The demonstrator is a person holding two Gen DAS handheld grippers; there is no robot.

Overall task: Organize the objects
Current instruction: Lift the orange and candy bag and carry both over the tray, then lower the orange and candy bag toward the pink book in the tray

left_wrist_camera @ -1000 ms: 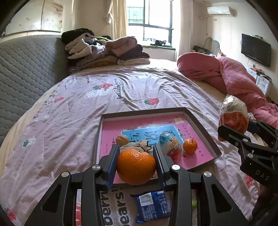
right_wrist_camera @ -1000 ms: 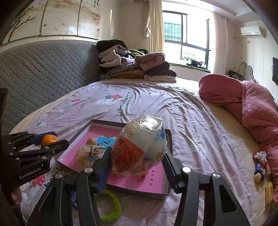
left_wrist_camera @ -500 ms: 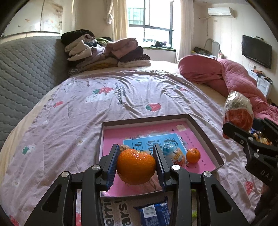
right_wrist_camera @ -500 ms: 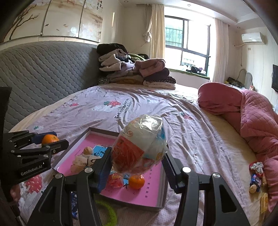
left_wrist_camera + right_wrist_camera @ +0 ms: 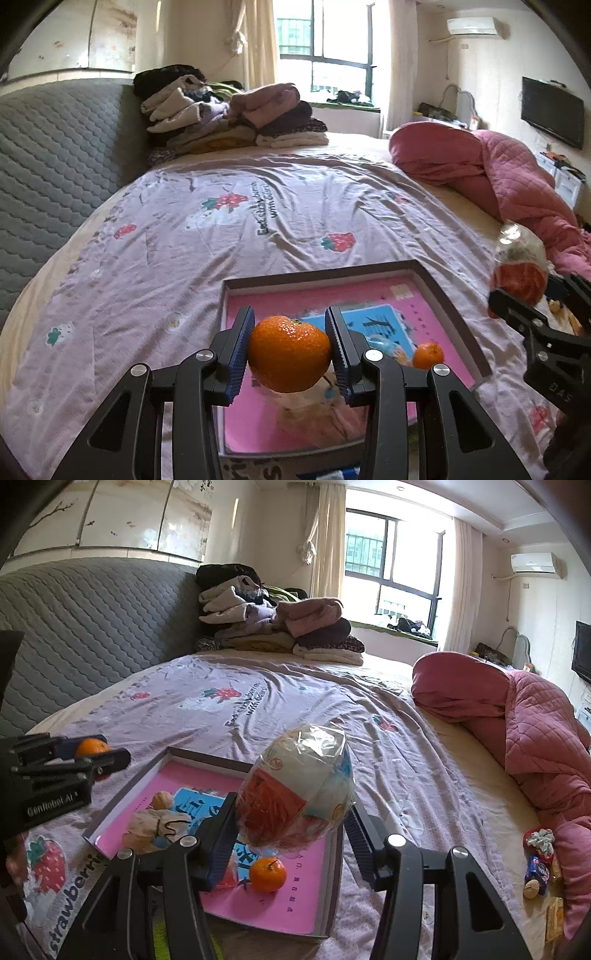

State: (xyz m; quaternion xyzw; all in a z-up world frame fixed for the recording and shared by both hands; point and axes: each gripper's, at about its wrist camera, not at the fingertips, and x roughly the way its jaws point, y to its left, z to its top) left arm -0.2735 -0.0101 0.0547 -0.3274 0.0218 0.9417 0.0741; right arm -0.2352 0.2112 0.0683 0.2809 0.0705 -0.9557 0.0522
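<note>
My left gripper (image 5: 290, 350) is shut on a big orange tangerine (image 5: 289, 353) and holds it above the near end of a shallow pink-lined box (image 5: 441, 291) on the bed. My right gripper (image 5: 288, 823) is shut on a crinkly plastic snack bag (image 5: 295, 794), orange, white and blue, over the box's (image 5: 122, 801) right half. Inside the box lie a small tangerine (image 5: 267, 874), a walnut (image 5: 162, 799), a cream cloth pouch (image 5: 155, 827) and a blue card (image 5: 195, 801). Each gripper shows at the edge of the other's view: the right one (image 5: 532, 306) with its bag, the left one (image 5: 92, 755) with its fruit.
The box rests on a lilac strawberry-print sheet (image 5: 258, 206). A pile of folded clothes (image 5: 273, 627) sits at the headboard end. A pink quilt (image 5: 535, 720) runs along the right, with small snacks and a scrunchie (image 5: 539, 856) beside it. A blue packet (image 5: 347, 473) lies before the box.
Both grippers have moved forward over the bed with their loads, so the box now sits lower and nearer in both views. The grips have not altered.
</note>
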